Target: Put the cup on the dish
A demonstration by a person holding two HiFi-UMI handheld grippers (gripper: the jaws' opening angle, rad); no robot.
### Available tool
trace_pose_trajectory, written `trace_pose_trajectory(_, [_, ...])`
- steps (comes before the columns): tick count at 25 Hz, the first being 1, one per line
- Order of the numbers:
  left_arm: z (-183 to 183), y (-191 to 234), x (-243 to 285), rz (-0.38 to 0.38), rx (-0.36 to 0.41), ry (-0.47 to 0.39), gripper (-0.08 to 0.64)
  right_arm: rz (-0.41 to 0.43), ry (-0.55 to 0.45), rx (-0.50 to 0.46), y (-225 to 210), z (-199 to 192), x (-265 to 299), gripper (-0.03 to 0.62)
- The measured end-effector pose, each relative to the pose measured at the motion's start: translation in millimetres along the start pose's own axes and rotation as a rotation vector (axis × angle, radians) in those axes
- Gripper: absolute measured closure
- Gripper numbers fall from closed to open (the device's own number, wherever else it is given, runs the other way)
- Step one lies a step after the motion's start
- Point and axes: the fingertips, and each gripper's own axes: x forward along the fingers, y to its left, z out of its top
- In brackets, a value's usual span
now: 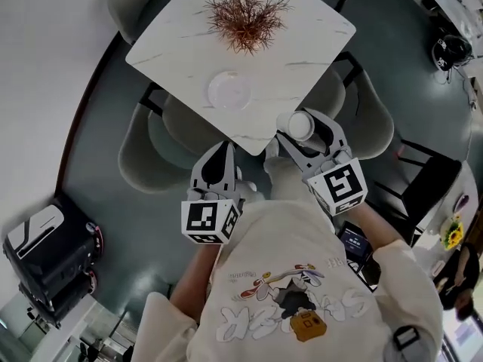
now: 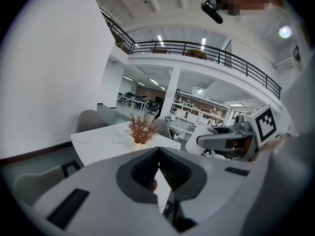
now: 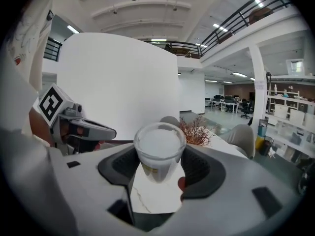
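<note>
White cup (image 3: 159, 149) gripped by right hand-held gripper (image 3: 160, 167), left hand-held gripper (image 2: 158, 167) closed

The clear plastic cup (image 3: 158, 154) looks glossy; the white round dish (image 1: 229, 90) and white marble-veined tabletop (image 1: 302, 44) look smooth, faintly shiny.

In the head view, the far corner of the white marble-patterned square table (image 1: 302, 29) is cut off by the picture's top edge. The rounded grey chairs (image 1: 143, 157) are largely hidden beneath the table's edges. Whether the translucent plastic cup (image 1: 299, 124), clamped in the light grey right gripper (image 1: 303, 130), hangs over the table's near right edge or just beyond it cannot be told.

In the right gripper view, the cup's base is concealed between the dark ribbed pads (image 3: 204, 168). The yellowish print on its wall is too blurred to be read.

In the left gripper view, the table's near edge is masked by the light grey left gripper (image 2: 158, 154).
</note>
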Motion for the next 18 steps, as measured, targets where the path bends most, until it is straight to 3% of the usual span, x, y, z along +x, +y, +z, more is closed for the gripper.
trace_pose_trajectory(5, [6.7,-7.4,32.6,0.042,0.024,0.017,0.557,0.099,0.025,-0.039,-17.6,1.3,19.5,0.330])
trace_pose_trajectory(10, [1.4,-5.6,41.5,0.082,-0.007,0.037,0.557,0.171,0.054,-0.042,-18.8,-10.5,39.9,0.330])
trace_pose_trajectory(13, [2.4,0.4,47.7,0.101,-0.015,0.027,0.557,0.210,0.119,-0.006,-18.2,-20.9,52.5,0.330])
trace_pose_trajectory(18, [3.5,13.3,54.4,0.109,-0.034,0.017,0.557,0.239,0.110,-0.056,-18.7,-11.8,73.7,0.330])
